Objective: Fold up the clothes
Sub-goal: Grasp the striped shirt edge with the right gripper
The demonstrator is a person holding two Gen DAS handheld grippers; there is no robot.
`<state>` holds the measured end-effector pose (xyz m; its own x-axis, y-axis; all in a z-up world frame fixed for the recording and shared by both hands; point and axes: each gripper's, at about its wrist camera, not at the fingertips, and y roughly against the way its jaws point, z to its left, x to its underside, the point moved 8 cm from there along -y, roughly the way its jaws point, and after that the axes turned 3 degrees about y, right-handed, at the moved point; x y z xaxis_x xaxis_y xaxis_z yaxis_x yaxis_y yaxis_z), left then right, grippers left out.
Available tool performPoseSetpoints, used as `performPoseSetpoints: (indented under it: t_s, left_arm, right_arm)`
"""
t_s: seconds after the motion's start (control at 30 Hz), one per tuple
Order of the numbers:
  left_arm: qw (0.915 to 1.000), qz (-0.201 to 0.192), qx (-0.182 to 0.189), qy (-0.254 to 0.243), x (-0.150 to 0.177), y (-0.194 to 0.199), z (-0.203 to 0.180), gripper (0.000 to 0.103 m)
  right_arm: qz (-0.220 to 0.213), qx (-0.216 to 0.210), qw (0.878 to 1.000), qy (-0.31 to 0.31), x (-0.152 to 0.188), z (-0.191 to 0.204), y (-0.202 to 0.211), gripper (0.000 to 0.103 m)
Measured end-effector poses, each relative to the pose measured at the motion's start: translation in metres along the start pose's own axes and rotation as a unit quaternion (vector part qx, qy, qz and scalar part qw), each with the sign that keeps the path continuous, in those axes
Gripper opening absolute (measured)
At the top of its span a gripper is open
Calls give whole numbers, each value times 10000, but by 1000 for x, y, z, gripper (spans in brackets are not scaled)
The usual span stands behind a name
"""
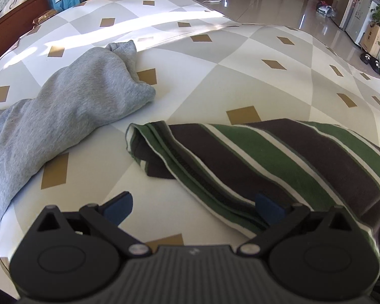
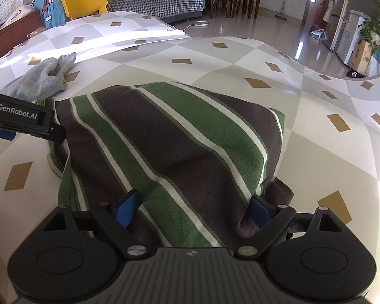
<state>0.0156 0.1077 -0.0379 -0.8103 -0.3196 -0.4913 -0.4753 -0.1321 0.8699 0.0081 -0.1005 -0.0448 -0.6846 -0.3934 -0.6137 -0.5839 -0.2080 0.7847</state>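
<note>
The folded striped garment (image 2: 169,147) lies on the checked table cover (image 2: 316,131), its left edge near the grey garment (image 1: 63,106). The cover to its right and beyond is bare up to the table's curved edge. The right gripper (image 2: 192,210) and left gripper (image 1: 193,209) both stand with jaws wide apart, gripping nothing. The left gripper's side reads "GenRobot.AI".
</note>
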Motion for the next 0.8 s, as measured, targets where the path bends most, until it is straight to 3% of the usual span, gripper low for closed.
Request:
performPoseSetpoints:
  t_s: [0.23,0.57,0.8]
  left_arm:
    - [9989,54,66,-455,26,9,-14,103]
    - [9980,186,7,-598,50,9,-11,103]
    - [9986,211,51,-487,53,6,-9,103]
  right_arm:
    - [47,-45,9999,-152,23,17,21,90]
    - [174,-123,9993,-295,35,26,35,90]
    - [171,-449,9977,-478,27,15,49,85]
